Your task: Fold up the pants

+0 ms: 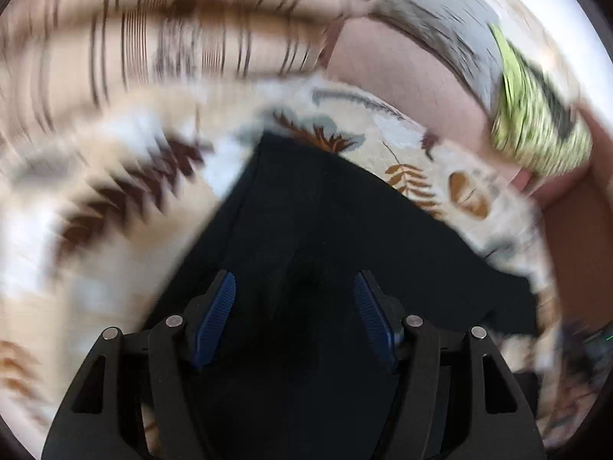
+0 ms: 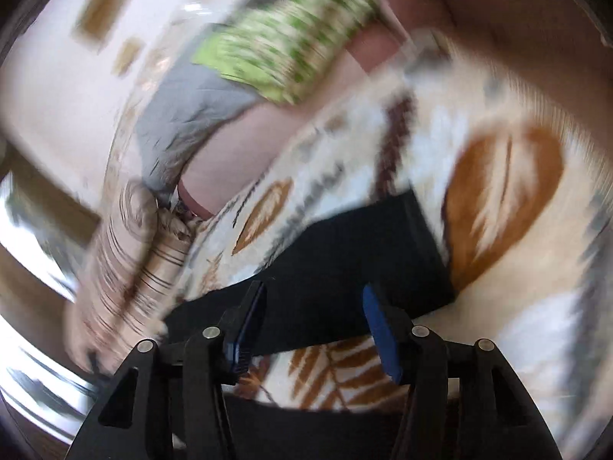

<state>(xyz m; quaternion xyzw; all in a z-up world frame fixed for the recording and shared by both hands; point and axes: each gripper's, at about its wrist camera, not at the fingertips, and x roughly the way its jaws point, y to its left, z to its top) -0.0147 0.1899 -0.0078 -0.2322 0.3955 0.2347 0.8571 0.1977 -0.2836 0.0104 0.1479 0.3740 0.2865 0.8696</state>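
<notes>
black pants (image 1: 325, 230), plain dark fabric, lying flat on leaf-print bed cover (image 1: 413, 161). left wrist view: cloth spreads wide near camera, narrows to straight-edged end farther away; faint lengthwise seams or creases visible; one corner sticks out at right. right wrist view: pants (image 2: 345, 257) appear as broad flat band running diagonally, squared-off end at upper right, edges crisp. both views motion-blurred; finer detail unclear.

I see a leaf-print bedspread (image 1: 421, 161) across mid-frame, a striped pillow (image 1: 153, 50) upper left, a green patterned pillow (image 1: 536, 130) upper right.
</notes>
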